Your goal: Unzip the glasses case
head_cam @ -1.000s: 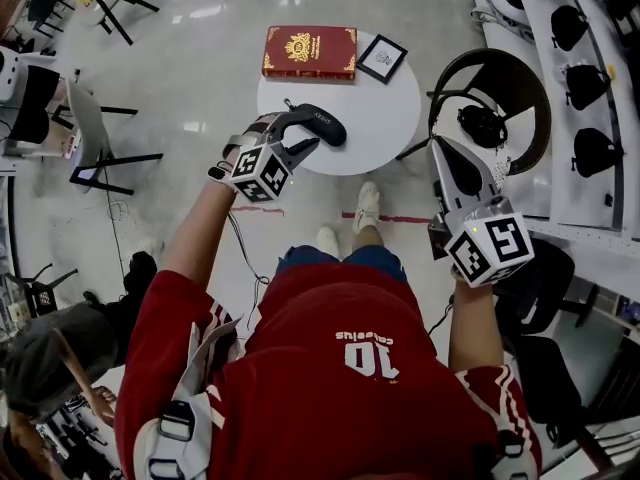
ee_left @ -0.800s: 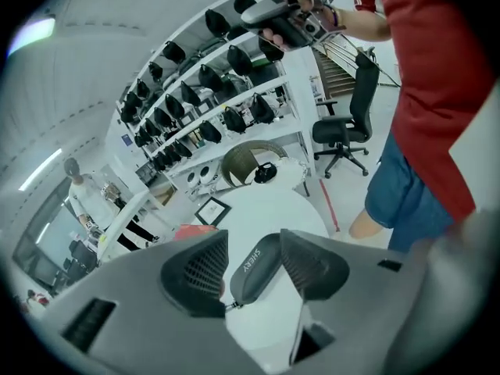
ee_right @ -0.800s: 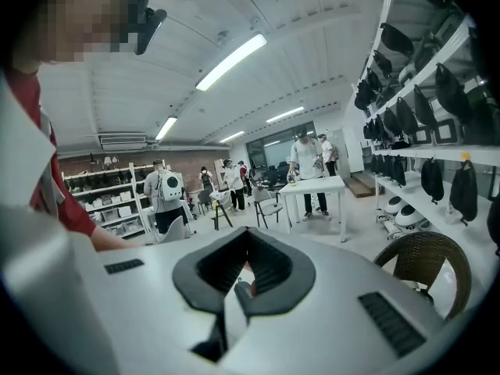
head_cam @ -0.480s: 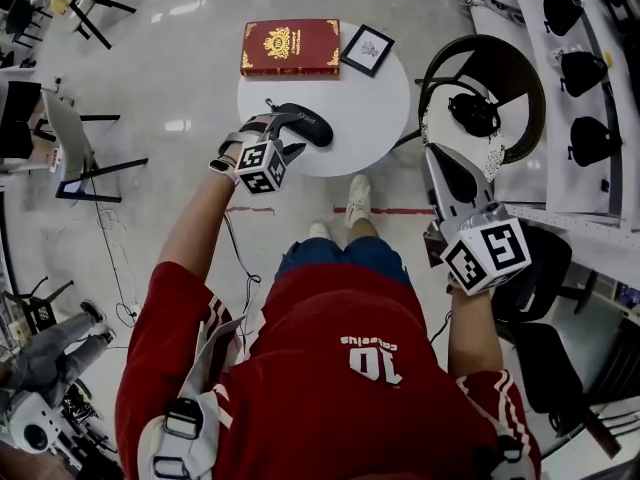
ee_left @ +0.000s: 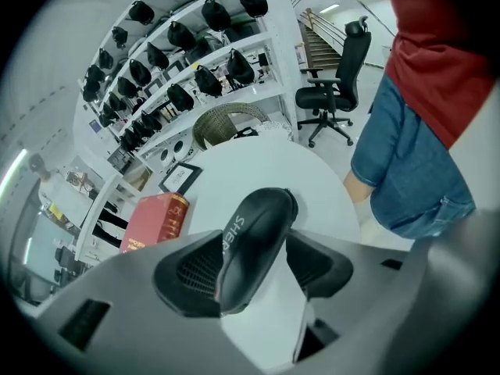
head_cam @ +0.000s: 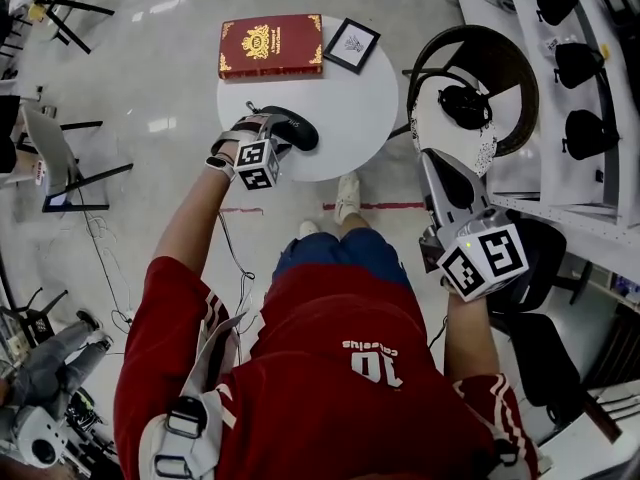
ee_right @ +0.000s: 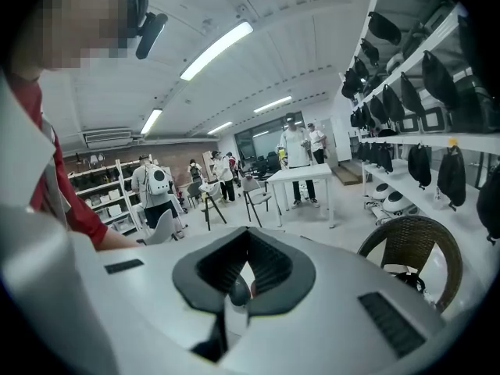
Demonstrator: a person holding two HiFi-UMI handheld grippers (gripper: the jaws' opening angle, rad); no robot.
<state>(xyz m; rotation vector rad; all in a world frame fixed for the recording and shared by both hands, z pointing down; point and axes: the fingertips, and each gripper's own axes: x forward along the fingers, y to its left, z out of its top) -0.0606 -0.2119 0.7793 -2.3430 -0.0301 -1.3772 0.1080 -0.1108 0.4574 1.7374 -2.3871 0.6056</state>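
Note:
The black glasses case (head_cam: 298,128) lies on the round white table (head_cam: 350,108) near its front left edge, zipped shut. My left gripper (head_cam: 281,134) points steeply down over it, its jaws opening. In the left gripper view the case (ee_left: 254,237) runs lengthwise between the two pads; the left one stands close against it and a strip of white table shows at the right one. My right gripper (head_cam: 428,163) hangs off the table's right side, shut and empty. In the right gripper view its jaws (ee_right: 241,283) meet with nothing in them.
A red book (head_cam: 270,45) and a small black picture frame (head_cam: 352,45) lie at the table's far side. A wicker chair (head_cam: 500,68) holding a dark object stands right of the table. White shelves with black bags (head_cam: 580,58) line the right. The person's feet are under the table's near edge.
My left gripper has sunk with the case down onto the table top. The right gripper has dropped a little and stays shut.

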